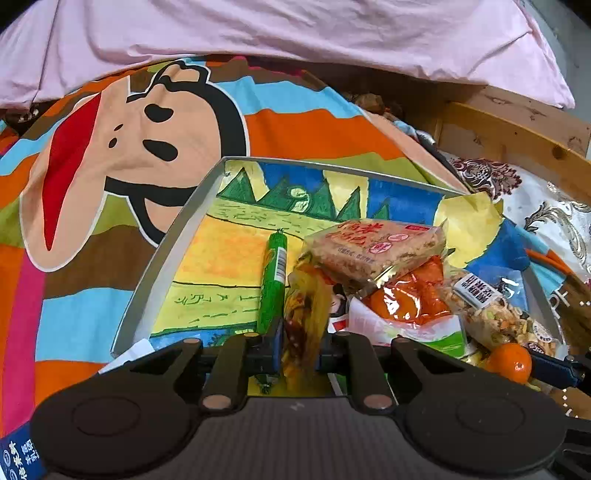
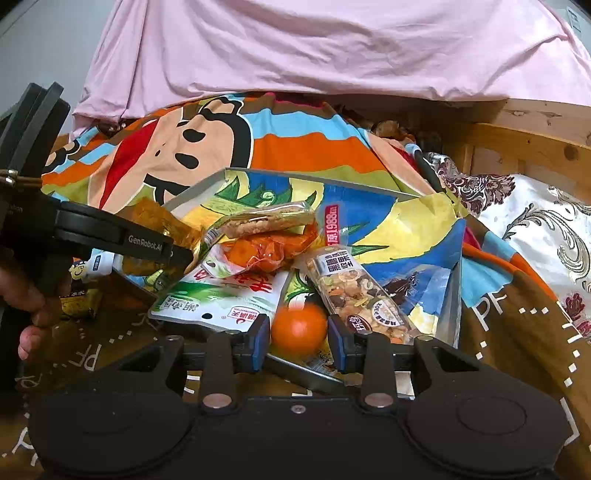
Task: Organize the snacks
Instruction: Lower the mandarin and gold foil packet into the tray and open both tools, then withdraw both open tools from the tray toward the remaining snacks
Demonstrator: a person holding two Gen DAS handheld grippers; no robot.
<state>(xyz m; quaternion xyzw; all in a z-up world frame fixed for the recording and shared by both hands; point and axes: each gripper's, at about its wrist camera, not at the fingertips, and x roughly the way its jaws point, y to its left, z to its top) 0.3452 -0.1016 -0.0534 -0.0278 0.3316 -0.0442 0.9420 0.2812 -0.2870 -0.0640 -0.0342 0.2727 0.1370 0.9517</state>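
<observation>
A grey-rimmed tray (image 1: 173, 236) lined with a colourful drawing lies on the bed and holds several snacks. My left gripper (image 1: 299, 350) is shut on a yellow-brown snack packet (image 1: 306, 314) just above the tray's near edge, beside a green sausage stick (image 1: 273, 284). My right gripper (image 2: 299, 339) is closed on a small orange (image 2: 299, 328) over the tray's near edge (image 2: 306, 376); the orange also shows in the left wrist view (image 1: 509, 362). A rice cracker pack (image 1: 376, 247), an orange packet (image 1: 410, 295) and a nut bar (image 2: 354, 291) lie in the tray.
A cartoon monkey blanket (image 1: 147, 140) and a pink sheet (image 1: 295, 33) lie behind the tray. A wooden bed frame (image 1: 517, 129) is at the right. A white-green packet (image 2: 225, 299) lies in the tray. More packets (image 2: 81, 295) lie left of the tray.
</observation>
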